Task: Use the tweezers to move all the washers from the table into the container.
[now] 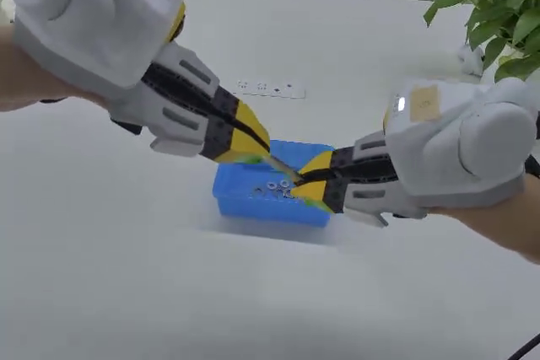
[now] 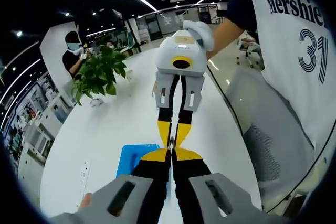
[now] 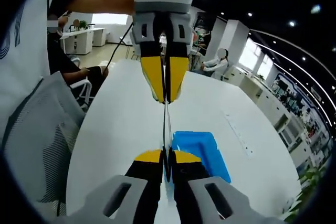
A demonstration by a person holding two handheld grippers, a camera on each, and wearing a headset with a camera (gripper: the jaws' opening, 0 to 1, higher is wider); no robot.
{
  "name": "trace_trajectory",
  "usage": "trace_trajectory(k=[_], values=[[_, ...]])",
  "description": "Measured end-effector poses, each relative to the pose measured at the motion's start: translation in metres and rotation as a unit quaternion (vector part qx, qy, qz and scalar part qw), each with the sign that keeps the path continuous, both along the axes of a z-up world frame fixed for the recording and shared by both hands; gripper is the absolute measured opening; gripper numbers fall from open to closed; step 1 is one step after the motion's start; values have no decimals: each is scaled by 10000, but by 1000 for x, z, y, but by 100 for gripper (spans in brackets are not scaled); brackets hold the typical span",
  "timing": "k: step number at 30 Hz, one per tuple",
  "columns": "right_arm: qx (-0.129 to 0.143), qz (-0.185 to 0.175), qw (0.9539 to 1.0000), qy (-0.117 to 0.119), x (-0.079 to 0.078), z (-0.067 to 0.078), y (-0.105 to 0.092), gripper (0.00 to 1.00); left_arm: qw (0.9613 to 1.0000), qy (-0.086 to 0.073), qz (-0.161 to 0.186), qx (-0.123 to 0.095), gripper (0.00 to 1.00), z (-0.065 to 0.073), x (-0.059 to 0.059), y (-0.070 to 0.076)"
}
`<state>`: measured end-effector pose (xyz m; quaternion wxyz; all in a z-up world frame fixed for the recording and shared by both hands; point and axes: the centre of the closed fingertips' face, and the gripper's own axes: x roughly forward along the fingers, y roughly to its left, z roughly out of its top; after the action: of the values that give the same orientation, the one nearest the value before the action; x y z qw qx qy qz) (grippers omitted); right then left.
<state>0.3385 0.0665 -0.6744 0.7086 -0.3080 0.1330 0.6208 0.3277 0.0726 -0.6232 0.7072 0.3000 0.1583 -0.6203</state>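
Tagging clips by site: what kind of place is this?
Probably an open-plan office or lab: a long white table, a potted plant, and a person seated in the background under ceiling strip lights.

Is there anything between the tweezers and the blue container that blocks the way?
Nothing visible does. The left hand-held gripper and the right hand-held gripper are both shut on the tweezers, just above the open container, where some washers lie. No lid or other thing lies between.
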Motion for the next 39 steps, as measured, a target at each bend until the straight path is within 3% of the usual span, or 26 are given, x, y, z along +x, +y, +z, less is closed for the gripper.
trace_trajectory(k=[3,4,6,9,13,18,21,22,25,27,30,39], values=[[-85,63,9999,107,-7,-11,0,7,9999,41,34,119,6,-15,-5,4],[-106,33,9998,183,-7,-16,-1,7,9996,-128,-15,236,6,-23,-4,7],[-139,8,9996,264,-7,-23,-2,7,9998,49,111,183,6,-31,-5,7],[-301,17,9990,326,-9,-35,-4,7,9997,127,145,139,6,-43,-5,5],[-457,55,9980,425,-9,-48,-8,7,9993,274,176,204,6,-62,-6,6],[-657,72,9960,601,-3,-71,-7,7,9979,413,314,395,4,-91,2,10],[-819,92,9943,669,2,-86,-6,7,9966,581,413,415,4,-106,7,11],[-825,87,9942,677,6,-90,-4,7,9950,780,421,451,4,-115,5,12],[-825,66,9938,749,13,-98,-1,7,9940,812,466,564,4,-133,11,15],[-1006,191,9924,681,15,-108,-2,7,9932,876,526,550,4,-142,14,16],[-1179,371,9903,634,14,-119,-2,7,9919,1019,561,505,4,-149,16,15],[-1115,363,9902,763,17,-128,-1,7,9895,1154,674,549,5,-167,24,11]])
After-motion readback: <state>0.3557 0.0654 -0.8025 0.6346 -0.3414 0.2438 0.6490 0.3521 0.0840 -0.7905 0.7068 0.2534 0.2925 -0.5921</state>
